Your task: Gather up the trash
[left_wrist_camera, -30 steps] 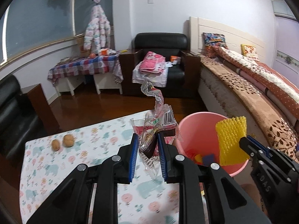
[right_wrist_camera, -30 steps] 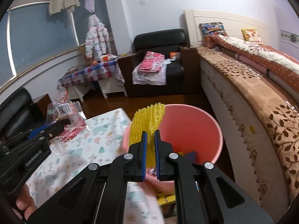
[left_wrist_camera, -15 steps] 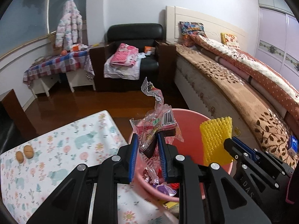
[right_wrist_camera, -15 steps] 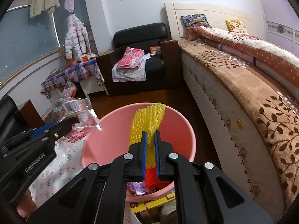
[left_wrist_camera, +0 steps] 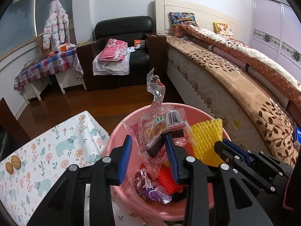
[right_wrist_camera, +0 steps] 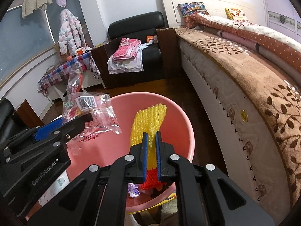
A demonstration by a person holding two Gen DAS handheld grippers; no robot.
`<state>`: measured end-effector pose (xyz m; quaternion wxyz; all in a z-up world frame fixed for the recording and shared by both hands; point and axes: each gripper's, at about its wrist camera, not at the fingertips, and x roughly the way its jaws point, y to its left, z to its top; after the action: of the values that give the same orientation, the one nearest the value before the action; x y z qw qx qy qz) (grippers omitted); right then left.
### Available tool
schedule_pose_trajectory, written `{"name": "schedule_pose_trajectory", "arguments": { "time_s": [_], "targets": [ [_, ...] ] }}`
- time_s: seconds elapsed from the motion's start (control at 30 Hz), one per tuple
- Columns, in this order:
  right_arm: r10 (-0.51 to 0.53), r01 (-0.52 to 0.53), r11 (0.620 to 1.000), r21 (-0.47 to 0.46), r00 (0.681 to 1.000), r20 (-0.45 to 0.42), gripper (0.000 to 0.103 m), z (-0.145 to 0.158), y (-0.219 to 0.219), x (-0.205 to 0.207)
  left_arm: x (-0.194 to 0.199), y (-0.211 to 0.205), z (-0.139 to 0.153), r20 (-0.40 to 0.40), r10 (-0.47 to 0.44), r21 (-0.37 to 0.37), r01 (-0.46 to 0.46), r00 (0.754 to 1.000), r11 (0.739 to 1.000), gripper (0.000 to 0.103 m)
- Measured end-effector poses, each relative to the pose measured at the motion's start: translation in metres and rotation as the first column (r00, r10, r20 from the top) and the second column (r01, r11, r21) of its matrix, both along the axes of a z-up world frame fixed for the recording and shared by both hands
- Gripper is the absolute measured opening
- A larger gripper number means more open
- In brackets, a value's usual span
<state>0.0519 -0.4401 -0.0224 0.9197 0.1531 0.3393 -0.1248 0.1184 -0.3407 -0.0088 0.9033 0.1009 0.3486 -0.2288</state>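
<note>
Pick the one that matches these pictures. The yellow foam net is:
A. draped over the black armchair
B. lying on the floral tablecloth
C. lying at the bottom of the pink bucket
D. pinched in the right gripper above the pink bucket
D: the right gripper has its blue pads closed on the yellow foam net, which stands up over the open mouth of the pink bucket.

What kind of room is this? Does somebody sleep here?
Most likely a bedroom that people also sit in. A big bed with pillows and quilts runs along the right wall, a black armchair piled with clothes stands at the far wall, and a puffy jacket hangs by the window.
</note>
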Motion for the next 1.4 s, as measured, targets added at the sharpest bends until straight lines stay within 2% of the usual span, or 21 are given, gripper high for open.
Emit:
{"name": "schedule_pose_trajectory", "arguments": {
  "time_s": [0.13, 0.33, 0.53, 0.9, 1.2, 1.23, 1.33, 1.4],
  "targets": [
    [0.002, -0.002, 1.0, 0.003, 1.0, -0.014, 0.009, -0.004, -0.003, 0.004, 0.002, -0.006, -0.002, 0.005, -0.01, 0.005, 0.01, 1.0, 1.0, 0.047],
    [0.003, -0.002, 1.0, 0.029, 1.0, -0.024, 0.027, -0.009, -0.005, 0.006, 0.004, -0.005, -0.003, 0.006, -0.004, -0.001, 0.004, 1.0, 1.0, 0.054],
    [0.011, -0.011, 1.0, 0.026, 1.0, -0.025, 0.029, -0.008, -0.001, 0.004, 0.004, -0.001, 0.001, 0.01, 0.004, -0.017, -0.004, 1.0, 1.0, 0.06],
    [-0.008, 0.008, 0.999, 0.031, 1.0, -0.01, 0.034, 0.0, 0.002, -0.008, -0.002, 0.013, 0.009, 0.017, 0.022, -0.018, -0.022, 1.0, 1.0, 0.06],
    [0.003, -0.002, 1.0, -0.006, 0.999, 0.04, 0.035, 0.023, 0.018, -0.024, -0.018, 0.028, 0.025, 0.023, 0.04, -0.056, -0.039, 0.999, 0.998, 0.06],
    [0.008, -0.007, 1.0, -0.014, 0.999, 0.046, 0.035, 0.026, 0.022, -0.026, -0.021, 0.032, 0.028, 0.026, 0.041, -0.063, -0.04, 0.999, 0.997, 0.06],
    [0.017, -0.014, 0.999, -0.043, 0.997, 0.07, 0.047, 0.035, 0.034, -0.033, -0.03, 0.04, 0.035, 0.036, 0.048, -0.075, -0.046, 0.998, 0.996, 0.06],
    [0.024, -0.019, 0.998, -0.063, 0.996, 0.083, 0.047, 0.04, 0.042, -0.037, -0.036, 0.047, 0.039, 0.042, 0.057, -0.08, -0.053, 0.998, 0.995, 0.06]
  ]
}}
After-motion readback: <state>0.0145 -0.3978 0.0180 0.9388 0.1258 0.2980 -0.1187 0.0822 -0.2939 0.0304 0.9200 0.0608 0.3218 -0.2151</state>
